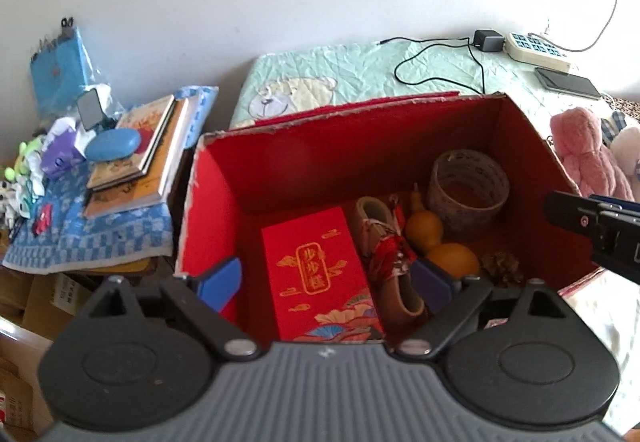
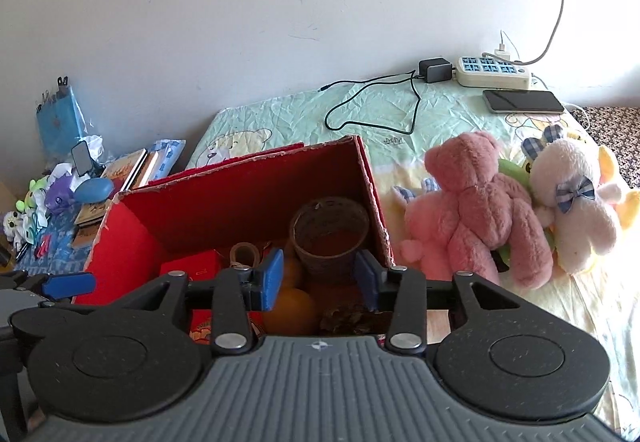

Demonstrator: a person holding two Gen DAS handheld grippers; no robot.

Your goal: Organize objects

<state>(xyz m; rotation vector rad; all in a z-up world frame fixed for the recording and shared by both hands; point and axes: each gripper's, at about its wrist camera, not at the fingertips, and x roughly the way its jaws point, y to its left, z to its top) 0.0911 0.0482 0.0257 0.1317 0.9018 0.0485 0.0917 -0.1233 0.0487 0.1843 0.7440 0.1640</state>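
An open red cardboard box [image 1: 216,202] stands on the bed; it also shows in the right wrist view [image 2: 132,238]. Inside lie a red gift packet [image 1: 316,274], a small shoe [image 1: 394,282], an orange gourd [image 1: 440,242], a roll of tape [image 1: 466,194] and a dried flower [image 1: 502,268]. My left gripper [image 1: 332,282] is open and empty above the box's near side. My right gripper [image 2: 320,278] is open and empty over the box's right half. A pink plush bear [image 2: 480,210] and a white plush [image 2: 572,202] lie right of the box.
A stack of books [image 1: 136,158] with a blue case [image 1: 112,146] sits on a blue cloth at left, among small toys. A power strip [image 2: 494,72], charger cable [image 2: 372,106] and phone [image 2: 524,101] lie at the bed's far side by the wall.
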